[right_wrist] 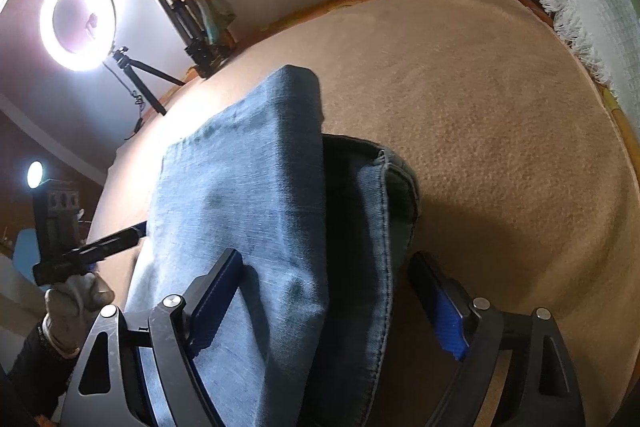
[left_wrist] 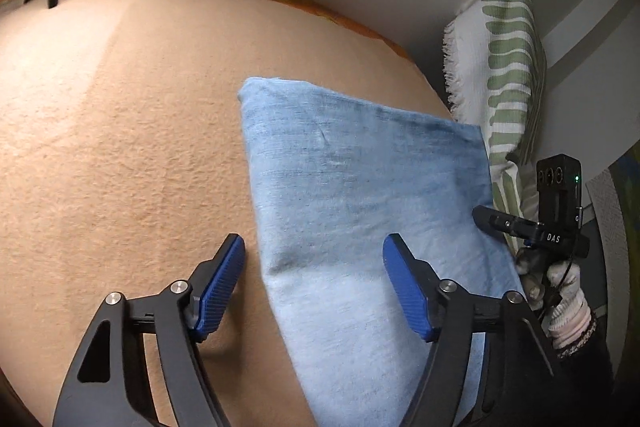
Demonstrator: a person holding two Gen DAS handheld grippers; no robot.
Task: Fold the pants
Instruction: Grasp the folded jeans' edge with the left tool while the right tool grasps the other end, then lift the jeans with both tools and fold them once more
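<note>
In the left wrist view, the left gripper (left_wrist: 314,267) hangs over the near part of the pants (left_wrist: 360,179), jaws released and spread. Its left pad sits over bare blanket (left_wrist: 120,147) just outside the pants' left edge; its right pad is over the denim itself. So that edge runs up between the jaws, which suits pinching or smoothing it, though nothing is gripped. The pants lie as a flat folded block reaching ahead of the jaws, probably so the stack can be squared. Beyond the right jaw, the right gripper (left_wrist: 486,221) points in at the pants' right edge, carried by a gloved hand (left_wrist: 560,287). A striped pillow (left_wrist: 508,67) stands against the wall behind it.

In the right wrist view, the right gripper (right_wrist: 324,291) also stands released, jaws wide. The pants (right_wrist: 240,195) fill the gap between them: a folded top layer by the left jaw and a darker stitched hem below it toward the right jaw, which has blanket (right_wrist: 500,107) beside it. The pads do not appear to press the cloth. Left of the left jaw, the left gripper (right_wrist: 136,231) reaches to the pants' far side. A ring lamp (right_wrist: 78,21) lights the scene.
</note>
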